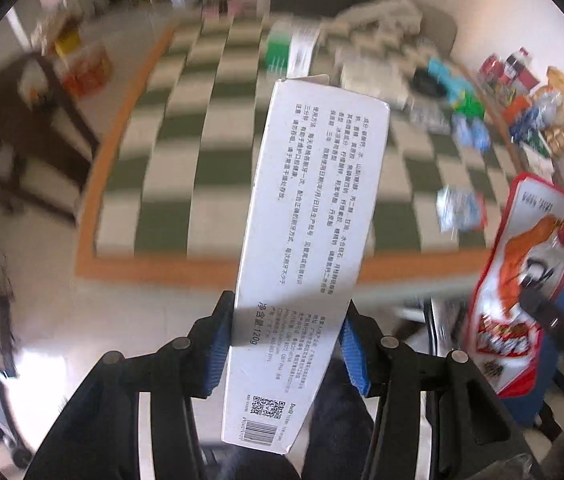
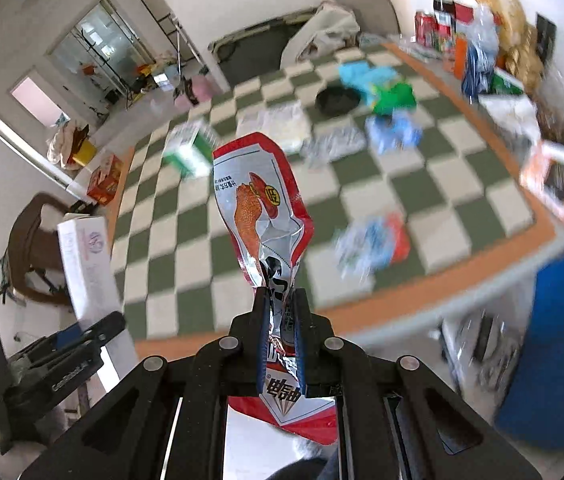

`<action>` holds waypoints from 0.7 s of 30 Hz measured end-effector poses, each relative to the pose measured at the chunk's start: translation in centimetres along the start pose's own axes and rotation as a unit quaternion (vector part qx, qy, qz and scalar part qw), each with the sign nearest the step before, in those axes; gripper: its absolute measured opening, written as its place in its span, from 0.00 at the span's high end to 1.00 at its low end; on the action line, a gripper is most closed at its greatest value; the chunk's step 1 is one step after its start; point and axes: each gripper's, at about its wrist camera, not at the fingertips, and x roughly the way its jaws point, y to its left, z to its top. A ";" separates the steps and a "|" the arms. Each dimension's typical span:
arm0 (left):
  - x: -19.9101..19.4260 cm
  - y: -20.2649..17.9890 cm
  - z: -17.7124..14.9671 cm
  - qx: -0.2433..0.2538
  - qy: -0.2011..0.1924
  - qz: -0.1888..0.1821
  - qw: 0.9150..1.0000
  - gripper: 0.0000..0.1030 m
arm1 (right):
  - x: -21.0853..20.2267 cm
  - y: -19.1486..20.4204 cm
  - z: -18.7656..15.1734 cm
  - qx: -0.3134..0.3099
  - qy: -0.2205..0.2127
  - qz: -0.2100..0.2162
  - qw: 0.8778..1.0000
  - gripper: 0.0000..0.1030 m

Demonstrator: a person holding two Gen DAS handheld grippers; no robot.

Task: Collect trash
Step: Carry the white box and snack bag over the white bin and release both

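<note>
My left gripper (image 1: pixel 286 312) is shut on a long white toothpaste box (image 1: pixel 314 208) with printed text, held up in front of the checkered table (image 1: pixel 170 216). My right gripper (image 2: pixel 282 300) is shut on a crumpled red and white snack bag (image 2: pixel 262 208), also held above the table's near edge. The snack bag shows at the right of the left wrist view (image 1: pixel 522 280). The white box (image 2: pixel 86 264) and the left gripper show at the left of the right wrist view. Loose trash lies on the table: a blue and red wrapper (image 2: pixel 374 244), a green and white carton (image 2: pixel 190 148).
The table (image 2: pixel 362 184) has an orange border. Blue and green wrappers (image 2: pixel 390 96), a black bowl (image 2: pixel 338 100) and clear plastic lie at its far side. Bottles, cans and snack packs (image 2: pixel 482 32) crowd the right edge. A brown chair (image 2: pixel 34 240) stands left. A blue bin (image 2: pixel 562 340) is at the right.
</note>
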 end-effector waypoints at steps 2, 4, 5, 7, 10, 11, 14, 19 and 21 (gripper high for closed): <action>2.2 2.2 -2.9 -0.017 0.045 -0.021 0.999 0.56 | 1.0 0.6 -3.7 0.005 0.029 0.000 1.000 0.89; 4.7 3.9 -5.3 -0.039 0.084 -0.040 0.995 0.56 | 2.6 0.6 -7.6 0.009 0.067 0.001 0.998 0.89; 6.4 4.7 -6.4 -0.049 0.106 -0.051 0.992 0.56 | 3.6 0.4 -9.4 0.011 0.084 -0.002 0.996 0.89; 10.1 6.0 -8.5 -0.076 0.144 -0.070 0.984 0.56 | 6.3 -0.3 -13.2 0.016 0.120 -0.008 0.993 0.89; 16.6 7.4 -10.9 -0.108 0.186 -0.090 0.972 0.56 | 11.8 -2.2 -18.1 0.032 0.172 -0.014 0.984 0.89; 19.5 7.7 -11.6 -0.113 0.197 -0.090 0.970 0.56 | 13.6 -2.9 -19.4 0.039 0.185 -0.016 0.982 0.89; 28.1 8.8 -13.4 -0.127 0.232 -0.088 0.960 0.56 | 20.7 -5.4 -23.8 0.050 0.217 -0.022 0.975 0.89; 40.4 10.3 -15.8 -0.106 0.272 -0.071 0.954 0.53 | 33.9 -9.1 -29.3 0.067 0.255 -0.019 0.964 0.89; 43.7 11.1 -16.4 -0.091 0.273 -0.049 0.956 0.38 | 39.3 -10.0 -30.8 0.047 0.278 -0.011 0.959 0.88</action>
